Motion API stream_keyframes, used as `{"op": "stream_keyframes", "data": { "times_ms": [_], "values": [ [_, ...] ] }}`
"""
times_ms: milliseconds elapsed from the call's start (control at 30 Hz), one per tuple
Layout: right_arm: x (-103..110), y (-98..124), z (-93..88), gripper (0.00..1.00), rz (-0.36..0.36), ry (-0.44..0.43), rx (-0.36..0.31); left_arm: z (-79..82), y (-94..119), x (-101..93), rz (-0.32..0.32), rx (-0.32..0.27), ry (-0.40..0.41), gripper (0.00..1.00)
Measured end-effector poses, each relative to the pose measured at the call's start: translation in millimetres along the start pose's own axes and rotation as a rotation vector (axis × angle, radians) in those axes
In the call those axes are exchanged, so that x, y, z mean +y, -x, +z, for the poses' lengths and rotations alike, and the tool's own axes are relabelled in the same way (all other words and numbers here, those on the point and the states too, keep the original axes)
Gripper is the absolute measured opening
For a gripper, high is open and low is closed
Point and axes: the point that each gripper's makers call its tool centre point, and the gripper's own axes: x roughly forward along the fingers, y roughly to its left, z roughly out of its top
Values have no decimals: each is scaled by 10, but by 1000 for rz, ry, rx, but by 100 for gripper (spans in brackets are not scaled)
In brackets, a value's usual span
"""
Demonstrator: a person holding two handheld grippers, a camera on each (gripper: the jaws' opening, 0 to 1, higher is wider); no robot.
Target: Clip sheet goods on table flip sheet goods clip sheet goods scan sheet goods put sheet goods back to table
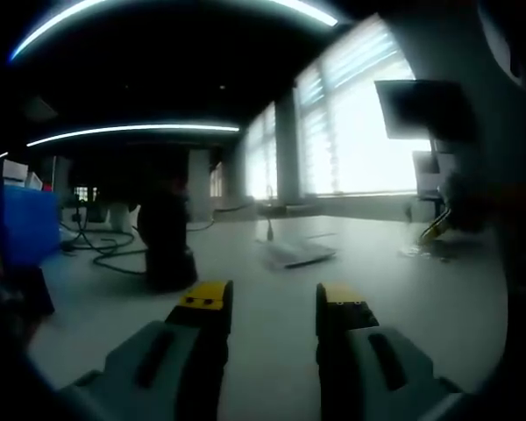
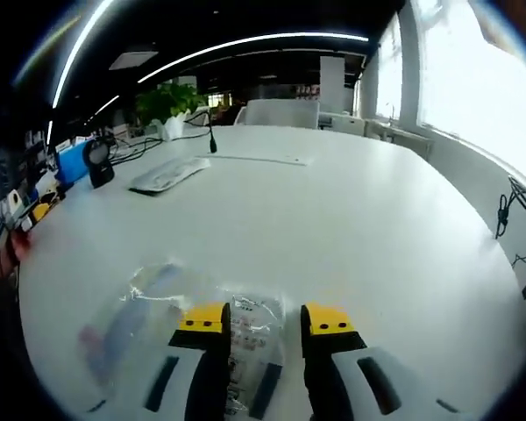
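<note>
Right gripper: the right gripper (image 2: 263,320) has its yellow-tipped jaws parted with nothing between them, poised low over the near edge of the sheet goods.
Sheet goods: the sheet goods (image 2: 171,320), a clear crinkled plastic packet with printed matter inside, lie flat on the white table (image 2: 351,219), spreading from under the jaws out toward 9 o'clock in the right gripper view.
Left gripper: the left gripper (image 1: 272,307) has its jaws wide apart and holds nothing; it is level above the table, aimed toward 12 o'clock.
Scanner: a dark upright scanner (image 1: 165,241) stands at 10 o'clock of the left jaws, and is seen at 11 o'clock in the right gripper view.
Further out: a flat grey pack (image 2: 168,174) lies near the scanner; cables (image 1: 105,246) trail beside it.
Step in hand: likely the first clip of the packet.
Doing it well: the right jaws should slide under one edge and close on the film alone, near a corner, so the flip turns cleanly.
Risk: the slick film may slip or buckle if it is pinched shallowly.
</note>
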Motion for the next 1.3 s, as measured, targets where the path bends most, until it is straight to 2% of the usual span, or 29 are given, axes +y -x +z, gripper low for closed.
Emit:
{"op": "stream_keyframes", "data": {
  "times_ms": [200,433,600,700,967,1067,1133,1300],
  "values": [
    [9,0,0,26,-2,6,-1,-2,-2,1,2,3,-2,30],
    [11,-8,5,18,8,12,-1,-5,-3,4,6,6,-7,30],
    [-76,-4,12,3,-29,-13,-13,-2,-1,11,13,5,-9,30],
    [-84,7,16,0,-35,-31,-22,-7,-3,3,13,9,-18,30],
    [-28,35,37,0,-9,-47,-47,-14,1,13,20,10,-21,30],
    [15,101,88,0,7,-101,-95,-29,-5,0,16,17,-26,30],
    [52,159,119,0,11,-101,-114,-38,-10,-11,11,21,-31,30],
    [-10,196,194,0,32,-141,-158,-50,-16,-17,9,27,-35,30]
  ]
}}
